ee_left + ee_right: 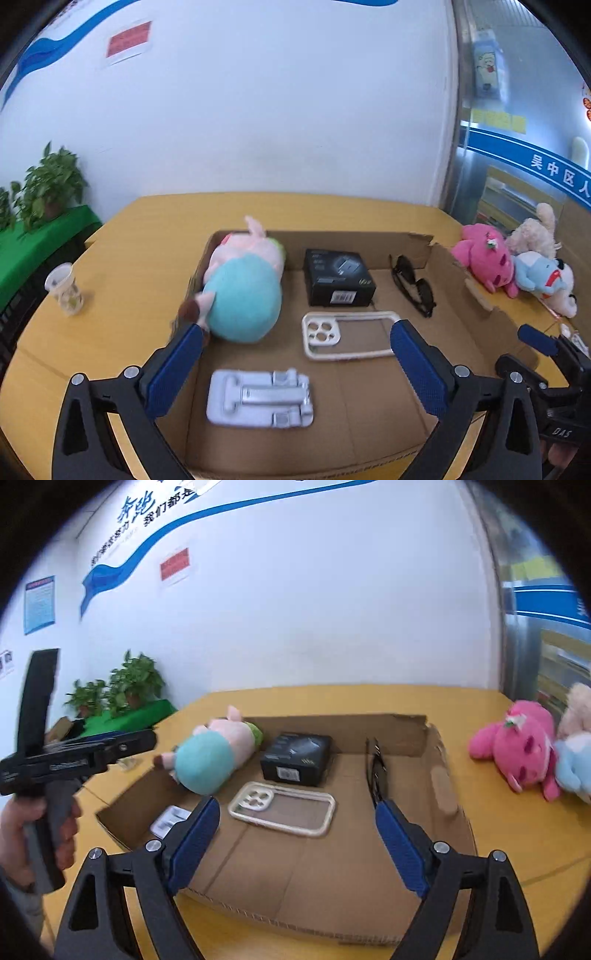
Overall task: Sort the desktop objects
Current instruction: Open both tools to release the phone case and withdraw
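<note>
Lying lengthwise toward wall, pig plush [242,291], tray [369,417] corner

A white wall [314,602] with a blue wave stripe [155,542] rises behind the yellow desk [122,251]; potted plants [125,686] stand left.

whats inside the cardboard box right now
Inside the box: a plush pig, black carton, sunglasses, phone case and a grey stand. Whatever lies under the pig is covered.
</note>
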`<state>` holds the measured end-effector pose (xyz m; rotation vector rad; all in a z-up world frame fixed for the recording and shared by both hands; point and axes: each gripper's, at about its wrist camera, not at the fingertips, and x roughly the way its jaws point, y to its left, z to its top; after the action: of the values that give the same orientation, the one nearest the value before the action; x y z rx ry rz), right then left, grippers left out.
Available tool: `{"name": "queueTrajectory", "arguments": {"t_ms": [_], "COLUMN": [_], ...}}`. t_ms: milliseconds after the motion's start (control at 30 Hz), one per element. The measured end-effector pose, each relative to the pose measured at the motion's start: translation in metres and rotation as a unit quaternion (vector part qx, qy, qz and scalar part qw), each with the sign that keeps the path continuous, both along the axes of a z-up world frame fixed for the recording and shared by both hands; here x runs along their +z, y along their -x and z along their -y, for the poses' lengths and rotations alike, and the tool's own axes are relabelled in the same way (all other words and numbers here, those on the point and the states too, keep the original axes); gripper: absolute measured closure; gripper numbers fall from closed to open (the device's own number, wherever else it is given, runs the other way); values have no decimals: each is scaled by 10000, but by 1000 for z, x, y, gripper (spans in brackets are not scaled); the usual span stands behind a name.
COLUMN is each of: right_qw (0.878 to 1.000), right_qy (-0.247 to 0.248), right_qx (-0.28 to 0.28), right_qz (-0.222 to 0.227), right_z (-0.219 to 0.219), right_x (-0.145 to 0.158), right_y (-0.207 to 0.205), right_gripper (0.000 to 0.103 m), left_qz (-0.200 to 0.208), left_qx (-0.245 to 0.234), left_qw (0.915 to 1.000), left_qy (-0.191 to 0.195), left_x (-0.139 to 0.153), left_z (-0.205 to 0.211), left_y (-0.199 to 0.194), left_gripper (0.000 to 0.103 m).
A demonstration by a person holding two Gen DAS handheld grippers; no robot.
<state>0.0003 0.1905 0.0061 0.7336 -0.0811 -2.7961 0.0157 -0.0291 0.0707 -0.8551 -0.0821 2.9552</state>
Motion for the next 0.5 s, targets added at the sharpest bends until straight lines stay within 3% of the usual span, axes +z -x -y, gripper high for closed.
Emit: {"name": "queueTrajectory", "arguments": {"t_ms": [100, 200, 267, 367, 500], "right_qw": [9990, 9976, 9975, 9969, 9967], "right_qy": [27, -401, -462, -474, -487], "right_qx": [-197, -518, -524, -606, -628], "right_qz": [409, 231, 143, -175, -148], "right_z": [1, 8, 11, 9, 10], "right_x": [-33, -48, -52, -58, -59], "right_y": [13, 9, 9, 2, 3], "right_gripper": [16, 16, 16, 15, 12], "left_qz": [43, 155, 218, -78, -283], "left_qx": [333, 528, 408, 415, 422], "left_qw": [9990, 9957, 9964, 9973, 9968], "left_qy": [297, 750, 708, 605, 609], "left_x": [-36, -62, -75, -78, -78], "left_z": [-11, -18, -20, -17, -18], "left_y": [2, 4, 6, 0, -4], "left_gripper": [0, 0, 0, 0, 0]}}
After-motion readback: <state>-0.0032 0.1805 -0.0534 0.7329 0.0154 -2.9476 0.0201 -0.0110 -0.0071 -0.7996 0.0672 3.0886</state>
